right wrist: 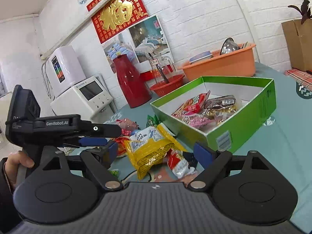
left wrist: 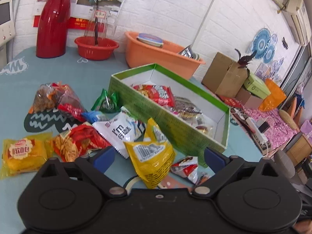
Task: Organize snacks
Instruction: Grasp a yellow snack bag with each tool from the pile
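A green box (left wrist: 136, 97) (right wrist: 251, 117) stands open on the teal table and holds several snack packs (left wrist: 158, 93) (right wrist: 197, 105). More loose packs lie left of the box: a yellow pack (left wrist: 152, 156) (right wrist: 152, 152), a white pack (left wrist: 119, 132), a red pack (left wrist: 78, 144), a yellow bread pack (left wrist: 23, 154) and a small red-white pack (left wrist: 185, 167) (right wrist: 179, 163). My left gripper (left wrist: 159, 155) is open, its jaws standing either side of the yellow pack. My right gripper (right wrist: 158, 152) is open over the same pack. The left gripper's fingers (right wrist: 91, 141) show in the right wrist view.
A red thermos (left wrist: 52, 19) (right wrist: 130, 81), a red basket (left wrist: 96, 46) (right wrist: 167, 85) with a glass jug and an orange tub (left wrist: 156, 54) (right wrist: 220, 64) stand along the wall behind the box. White appliances (right wrist: 78, 95) stand at the table's far left. Cardboard boxes (left wrist: 224, 74) stand to the right.
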The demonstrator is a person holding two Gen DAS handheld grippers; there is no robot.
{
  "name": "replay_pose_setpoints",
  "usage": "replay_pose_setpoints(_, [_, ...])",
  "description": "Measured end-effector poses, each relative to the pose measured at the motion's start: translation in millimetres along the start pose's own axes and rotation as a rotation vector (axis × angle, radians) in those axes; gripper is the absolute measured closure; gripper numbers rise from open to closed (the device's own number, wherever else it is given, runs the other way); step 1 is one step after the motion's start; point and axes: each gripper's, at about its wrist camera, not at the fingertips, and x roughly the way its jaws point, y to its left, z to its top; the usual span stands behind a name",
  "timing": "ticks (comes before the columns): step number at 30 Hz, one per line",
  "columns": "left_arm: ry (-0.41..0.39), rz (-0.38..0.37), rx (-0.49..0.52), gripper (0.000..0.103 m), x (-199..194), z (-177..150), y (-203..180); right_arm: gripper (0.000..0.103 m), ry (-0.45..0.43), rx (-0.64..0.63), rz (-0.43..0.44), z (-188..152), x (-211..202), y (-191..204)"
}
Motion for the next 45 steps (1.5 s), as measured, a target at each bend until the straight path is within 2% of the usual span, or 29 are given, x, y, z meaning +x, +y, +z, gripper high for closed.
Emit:
replay_pose_setpoints(4, [0.044,0.033,-0.031,0.000,26,-1,9,0.000,0.012,-0.010,-0.013,-6,-4,2])
replay_pose_setpoints(8, [0.064,0.022,-0.067,0.000,46,-1,16,0.000,0.027,-0.013,-0.011,-10,-9,1])
replay_pose_setpoints(9, [0.079,0.010,-0.073,0.003,51,-2,18,0.000,0.030,-0.012,-0.006,-11,-9,1])
replay_pose_setpoints(10, [0.100,-0.015,-0.074,0.055,57,-4,19,0.000,0.034,-0.015,0.001,-12,-9,2])
replay_pose_setpoints(12, [0.110,-0.059,-0.095,0.058,59,-9,23,0.000,0.046,-0.024,0.020,-15,-9,4])
replay_pose_setpoints(15, [0.118,-0.076,-0.106,0.062,48,-15,22,0.000,0.072,-0.036,0.035,-19,-5,8])
replay_pose_setpoints(18, [0.139,-0.097,-0.077,0.062,33,-27,16,0.000,0.109,-0.041,0.050,-23,2,10])
replay_pose_setpoints(20, [0.153,-0.110,-0.064,0.057,23,-36,11,0.000,0.131,-0.045,0.064,-28,7,13])
replay_pose_setpoints(21, [0.154,-0.110,-0.059,0.049,19,-38,10,0.000,0.146,-0.044,0.067,-30,11,14])
replay_pose_setpoints(23, [0.132,-0.090,-0.049,0.027,9,-39,10,0.000,0.175,-0.041,0.073,-34,18,16])
replay_pose_setpoints(24, [0.111,-0.080,-0.044,0.004,4,-37,11,0.000,0.183,-0.042,0.074,-36,21,18])
replay_pose_setpoints(25, [0.088,-0.071,-0.039,0.000,0,-34,11,0.000,0.190,-0.044,0.077,-37,25,19])
replay_pose_setpoints(27, [0.054,-0.061,-0.028,0.000,-5,-28,11,0.000,0.198,-0.050,0.083,-38,31,23])
replay_pose_setpoints(29, [0.056,-0.075,-0.025,0.000,-1,-21,10,0.000,0.198,-0.067,0.084,-37,38,28])
replay_pose_setpoints(35, [0.117,-0.098,0.009,0.000,23,-21,3,0.000,0.228,-0.083,0.065,-36,61,30])
replay_pose_setpoints(40, [0.150,-0.096,-0.011,0.001,35,-24,13,0.000,0.260,-0.119,0.030,-38,73,31])
replay_pose_setpoints(41, [0.161,-0.095,-0.018,0.017,38,-25,15,0.000,0.257,-0.134,0.009,-39,76,32])
replay_pose_setpoints(42, [0.169,-0.106,-0.031,0.027,40,-27,18,0.000,0.250,-0.145,-0.003,-40,79,33])
replay_pose_setpoints(44, [0.157,-0.109,-0.055,0.032,37,-27,20,0.036,0.246,-0.149,-0.017,-39,80,34])
replay_pose_setpoints(45, [0.149,-0.116,-0.055,0.038,33,-27,18,0.041,0.244,-0.146,-0.016,-39,79,33])
